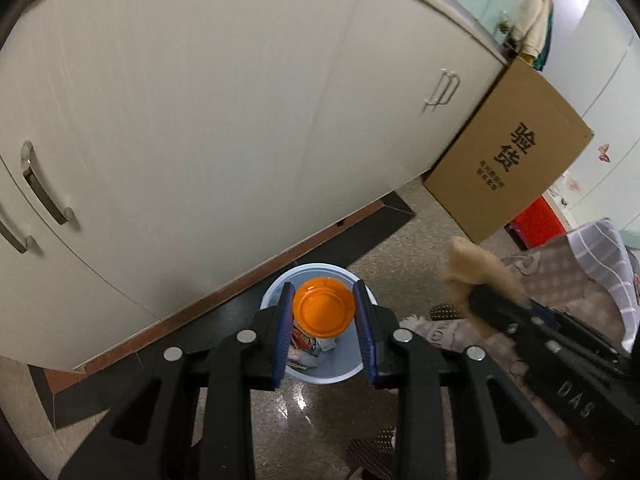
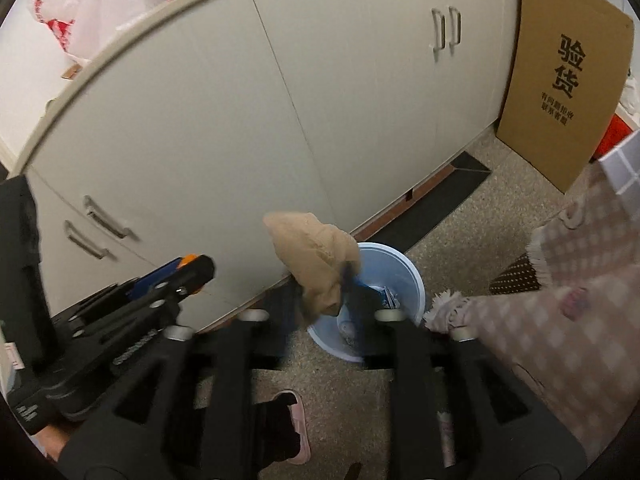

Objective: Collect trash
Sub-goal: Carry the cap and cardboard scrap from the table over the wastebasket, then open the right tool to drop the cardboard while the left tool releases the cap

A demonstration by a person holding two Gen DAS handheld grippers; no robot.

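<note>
Left wrist view, left to right: cream cabinet (image 1: 192,100) doors fill the left and centre, metal handles (image 1: 46,184) at far left. Below centre, left gripper (image 1: 324,332) has its blue pads (image 1: 282,332) closed in on an orange plastic bowl (image 1: 323,306), one pad on each side of the rim. The bowl sits directly above the light-blue trash bin (image 1: 320,374) on the speckled floor (image 1: 420,248); wrappers are visible in the bin under it. Right of that, a brown cardboard box (image 1: 508,152) with black Chinese print leans at the cabinet's end, a red item behind it. Far right: the right gripper enters blurred, with a tan crumpled wad at its tip, over a checked cloth.

Right wrist view, left to right: white plastic bag (image 2: 100,4) on the cabinet top at upper left. The left gripper shows at left edge, a sliver of orange at its tip. Centre: right gripper (image 2: 328,292) is clamped on a tan crumpled paper wad (image 2: 316,256); motion blur hides how tight the jaws sit. The wad is just above the near-left rim of the bin (image 2: 404,268), not inside. A foot in a pink slipper (image 2: 298,428) is at bottom centre. Right: checked cloth (image 2: 560,300) with a fringed edge, cardboard box at upper right.
</note>
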